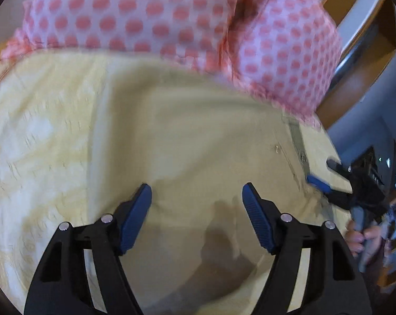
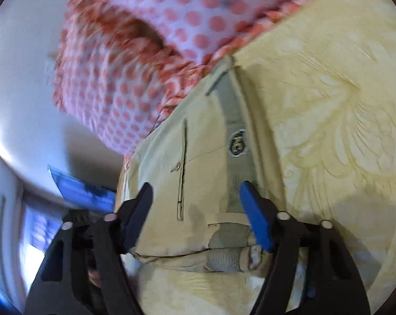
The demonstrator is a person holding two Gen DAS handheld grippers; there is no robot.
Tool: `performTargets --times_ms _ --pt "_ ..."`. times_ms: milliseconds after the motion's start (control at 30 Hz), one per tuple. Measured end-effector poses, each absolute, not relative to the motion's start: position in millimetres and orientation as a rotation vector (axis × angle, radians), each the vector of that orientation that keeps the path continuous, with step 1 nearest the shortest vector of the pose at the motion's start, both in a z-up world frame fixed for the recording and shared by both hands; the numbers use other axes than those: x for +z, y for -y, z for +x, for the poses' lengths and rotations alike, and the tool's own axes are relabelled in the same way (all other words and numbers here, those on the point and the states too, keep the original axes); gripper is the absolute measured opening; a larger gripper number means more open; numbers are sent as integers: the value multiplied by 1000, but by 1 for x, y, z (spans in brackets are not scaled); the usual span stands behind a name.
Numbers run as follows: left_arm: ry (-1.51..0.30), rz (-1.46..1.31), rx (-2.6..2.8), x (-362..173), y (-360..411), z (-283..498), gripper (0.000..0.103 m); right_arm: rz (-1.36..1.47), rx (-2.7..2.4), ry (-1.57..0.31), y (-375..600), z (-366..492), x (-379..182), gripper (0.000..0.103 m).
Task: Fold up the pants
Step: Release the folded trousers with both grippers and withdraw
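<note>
Beige pants (image 1: 192,136) lie spread on a pale yellow patterned bedspread (image 1: 40,141). My left gripper (image 1: 196,191) is open and empty just above the pants' middle. In the right wrist view the pants' waist end (image 2: 198,173), with a grey elastic waistband (image 2: 236,157) and a back pocket slit, lies folded over at its near edge. My right gripper (image 2: 196,189) is open over that waist end, one finger on each side of the pocket and band. The right gripper also shows in the left wrist view (image 1: 326,176) at the pants' right edge.
A white pillow with pink dots (image 1: 171,13) lies along the far side of the pants and overlaps their far edge; it also shows in the right wrist view (image 2: 145,60). Wooden furniture (image 1: 366,39) stands at the right, past the bed's edge. A white wall (image 2: 21,78) is to the left.
</note>
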State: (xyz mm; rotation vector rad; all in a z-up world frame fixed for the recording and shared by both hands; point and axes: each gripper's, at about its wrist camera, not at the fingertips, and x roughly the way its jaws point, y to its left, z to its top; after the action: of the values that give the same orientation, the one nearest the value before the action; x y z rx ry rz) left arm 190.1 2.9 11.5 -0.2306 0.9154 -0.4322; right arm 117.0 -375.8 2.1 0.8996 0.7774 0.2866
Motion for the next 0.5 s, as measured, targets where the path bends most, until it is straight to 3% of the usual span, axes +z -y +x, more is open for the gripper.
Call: performTargets --times_ms 33,67,133,267,500 --pt "-925 -211 -406 13 -1 188 72 850 243 -771 371 109 9 70" --pt "-916 -217 -392 18 -4 178 73 777 200 -757 363 98 16 83" --pt "-874 -215 -371 27 -8 156 77 589 135 -697 340 69 32 94" --pt "-733 -64 -227 35 -13 84 99 330 102 -625 286 14 31 94" --pt "-702 30 -141 4 -9 11 101 112 16 -612 226 -19 -3 96"
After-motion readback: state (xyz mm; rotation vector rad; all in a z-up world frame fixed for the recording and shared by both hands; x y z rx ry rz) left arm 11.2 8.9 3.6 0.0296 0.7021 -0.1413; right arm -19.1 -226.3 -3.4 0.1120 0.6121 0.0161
